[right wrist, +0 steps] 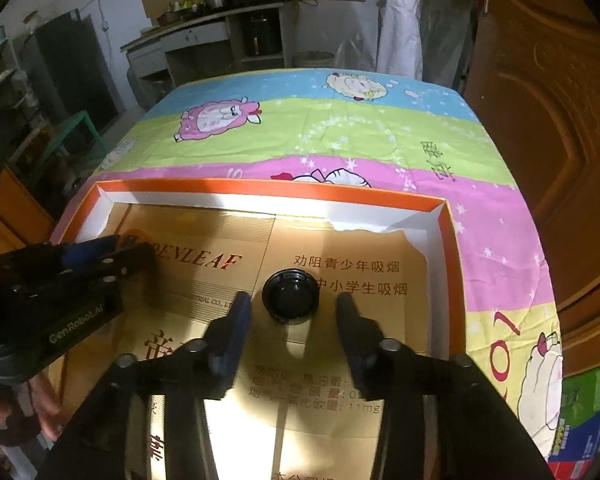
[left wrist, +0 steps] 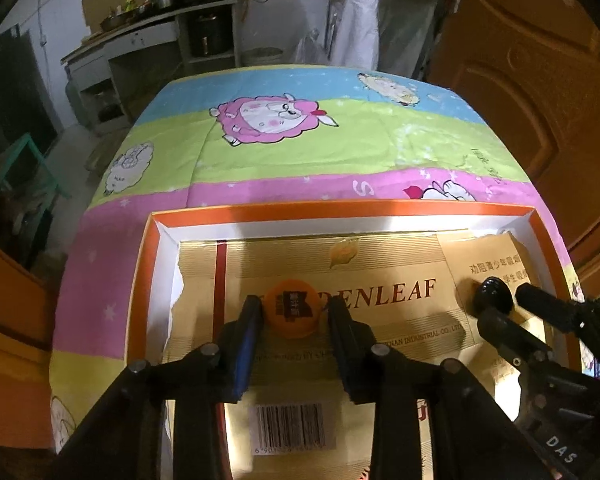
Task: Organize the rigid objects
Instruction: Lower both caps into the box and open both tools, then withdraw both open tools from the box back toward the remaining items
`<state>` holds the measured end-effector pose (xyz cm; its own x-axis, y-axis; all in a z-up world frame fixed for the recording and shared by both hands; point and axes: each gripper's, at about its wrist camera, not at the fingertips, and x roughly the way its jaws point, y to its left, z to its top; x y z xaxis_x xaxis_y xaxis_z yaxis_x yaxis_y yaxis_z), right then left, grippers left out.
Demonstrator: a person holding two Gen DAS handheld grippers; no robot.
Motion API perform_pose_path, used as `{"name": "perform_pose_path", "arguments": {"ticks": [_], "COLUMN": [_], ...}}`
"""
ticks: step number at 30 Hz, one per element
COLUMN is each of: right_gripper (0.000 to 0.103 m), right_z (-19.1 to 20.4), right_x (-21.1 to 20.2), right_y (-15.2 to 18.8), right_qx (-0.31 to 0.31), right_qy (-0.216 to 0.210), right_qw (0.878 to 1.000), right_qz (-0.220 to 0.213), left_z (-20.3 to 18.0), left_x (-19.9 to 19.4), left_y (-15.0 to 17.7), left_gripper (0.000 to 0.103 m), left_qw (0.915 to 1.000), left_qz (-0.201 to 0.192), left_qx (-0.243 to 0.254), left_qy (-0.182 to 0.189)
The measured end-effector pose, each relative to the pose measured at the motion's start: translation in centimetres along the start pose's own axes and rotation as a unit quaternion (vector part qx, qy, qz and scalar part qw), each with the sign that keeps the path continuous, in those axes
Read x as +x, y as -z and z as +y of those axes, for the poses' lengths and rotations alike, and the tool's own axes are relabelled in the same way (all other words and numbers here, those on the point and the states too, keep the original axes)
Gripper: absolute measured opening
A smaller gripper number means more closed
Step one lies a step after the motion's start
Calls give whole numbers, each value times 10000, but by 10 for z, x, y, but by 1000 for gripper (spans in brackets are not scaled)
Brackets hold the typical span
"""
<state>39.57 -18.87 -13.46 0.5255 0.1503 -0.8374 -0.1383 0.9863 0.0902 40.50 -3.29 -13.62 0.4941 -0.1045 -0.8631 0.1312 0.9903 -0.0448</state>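
An orange-rimmed white box (left wrist: 204, 216) lies on the cartoon-print cloth, lined with gold "GOLDENLEAF" cardboard (left wrist: 380, 264). In the left wrist view, my left gripper (left wrist: 294, 314) has its fingers close on both sides of an orange bottle cap (left wrist: 292, 314) resting on the cardboard. In the right wrist view, my right gripper (right wrist: 294, 306) is open around a black bottle cap (right wrist: 289, 294), with gaps on both sides. The black cap (left wrist: 492, 294) and right gripper (left wrist: 512, 300) also show at the right of the left wrist view. The left gripper (right wrist: 112, 246) shows at the left of the right wrist view.
The box rim (right wrist: 260, 188) runs around the cardboard. The table cloth (right wrist: 340, 128) stretches beyond the box. A brown door (right wrist: 560, 120) stands to the right. Shelves with pots (right wrist: 220, 20) stand at the back.
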Motion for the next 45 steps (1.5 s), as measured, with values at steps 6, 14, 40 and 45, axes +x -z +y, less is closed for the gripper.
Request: {"name": "perform_pose_path", "arguments": {"ticks": [6, 14, 40, 45], "right_gripper": [54, 54, 55, 55], "right_z": [-1, -8, 19, 23], "right_x": [-11, -36, -142, -164], "right_y": [3, 15, 90, 117], "right_qx": [-13, 170, 248, 351], "right_qy": [63, 29, 32, -14], "right_qw": [10000, 9996, 9963, 9953], "right_qz": [-69, -238, -823, -898], "left_z": [0, 8, -2, 0], "left_x": [-3, -32, -168, -191], "left_y": [-1, 15, 101, 125], "left_gripper": [47, 47, 47, 47], "left_qw": [9997, 9979, 9910, 9878], "left_qz": [38, -212, -1132, -1355], "left_qx": [-37, -297, -353, -498], "left_qy": [220, 533, 620, 592]}}
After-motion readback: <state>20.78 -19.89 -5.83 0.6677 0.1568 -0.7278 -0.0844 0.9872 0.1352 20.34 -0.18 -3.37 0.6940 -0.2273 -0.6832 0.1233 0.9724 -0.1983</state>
